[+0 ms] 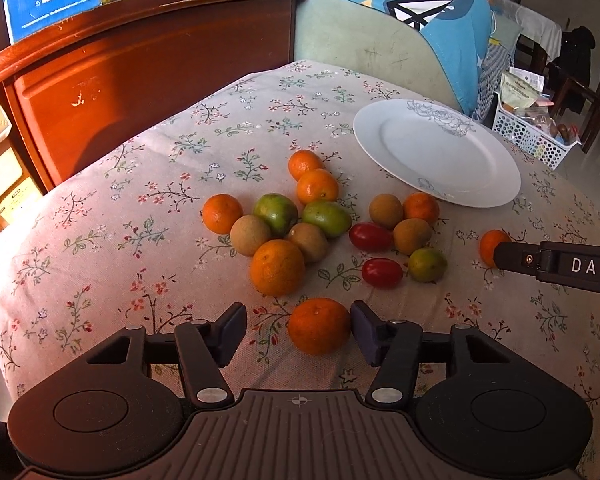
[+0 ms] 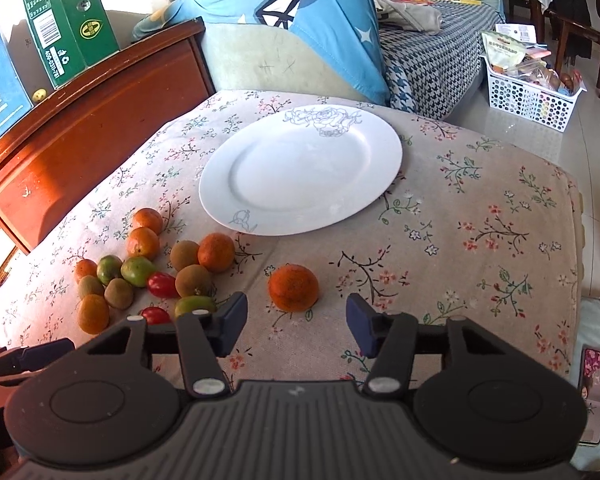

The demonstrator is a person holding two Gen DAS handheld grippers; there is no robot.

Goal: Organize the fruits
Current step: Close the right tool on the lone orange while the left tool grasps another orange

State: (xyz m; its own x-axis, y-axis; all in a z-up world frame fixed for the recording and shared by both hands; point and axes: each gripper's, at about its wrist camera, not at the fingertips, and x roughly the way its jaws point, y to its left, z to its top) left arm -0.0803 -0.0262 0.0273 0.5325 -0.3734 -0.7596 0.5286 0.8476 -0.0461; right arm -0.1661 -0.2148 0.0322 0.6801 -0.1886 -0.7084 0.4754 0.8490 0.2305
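A near mandarin is sitting between the left gripper fingers, its right pad touching the peel, left pad clear (jaws parted). The right gripper, released too, is framing a lone mandarin below the white plate.

Room behind the floral-covered table.
Ahead and left of the gripper, a scuffed reddish wooden cabinet carries cardboard boxes; straight ahead stands a pale green sofa with a blue cover; far right, a white basket sits on glossy floor tiles.
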